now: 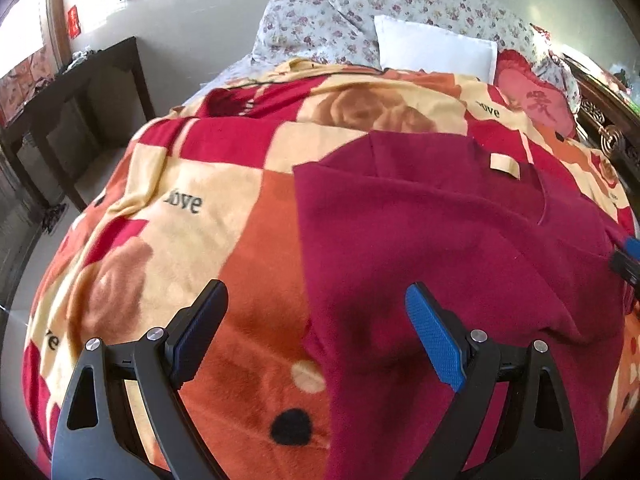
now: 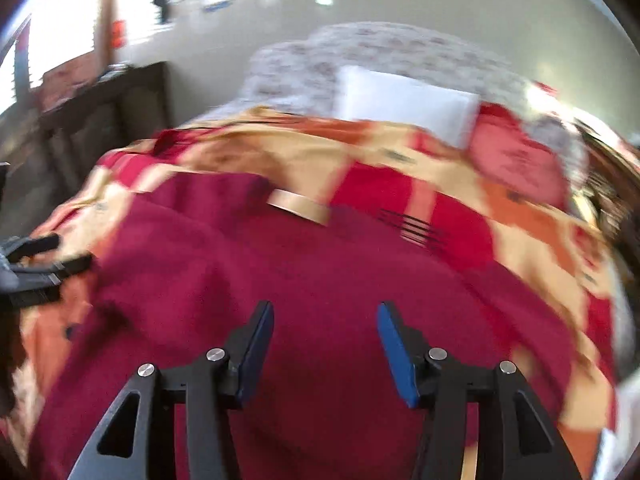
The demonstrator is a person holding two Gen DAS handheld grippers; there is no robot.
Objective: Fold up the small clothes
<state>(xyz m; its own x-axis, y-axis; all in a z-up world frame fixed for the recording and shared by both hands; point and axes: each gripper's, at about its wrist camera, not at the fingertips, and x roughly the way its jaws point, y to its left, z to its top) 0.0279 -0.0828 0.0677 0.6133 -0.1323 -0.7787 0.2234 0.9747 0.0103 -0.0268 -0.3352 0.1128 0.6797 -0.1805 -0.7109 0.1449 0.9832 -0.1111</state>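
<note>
On the bed, over a checked blanket (image 1: 224,184) of red, orange and cream squares printed with roses and the word "love", lies a dark red garment (image 1: 440,240). It is spread fairly flat towards the blanket's right side, with a cream label (image 1: 505,165) at its far edge, near the pillows. A straight left edge of the garment runs down the orange square towards the near edge of the bed.

The left gripper (image 1: 316,316) hangs above that left edge with its jaws wide apart and nothing between them; its blue pads (image 1: 436,344) touch no cloth. The right gripper (image 2: 326,344) hangs over the middle of the garment, its jaws apart and empty; that view is smeared by blur. Its tip also shows at the right rim of the left wrist view.

At the head of the bed sit a white pillow (image 1: 436,46), a flowered quilt (image 1: 320,24) and a red cushion (image 1: 536,100). A dark wooden table (image 1: 80,92) stands beside the bed's left side.
</note>
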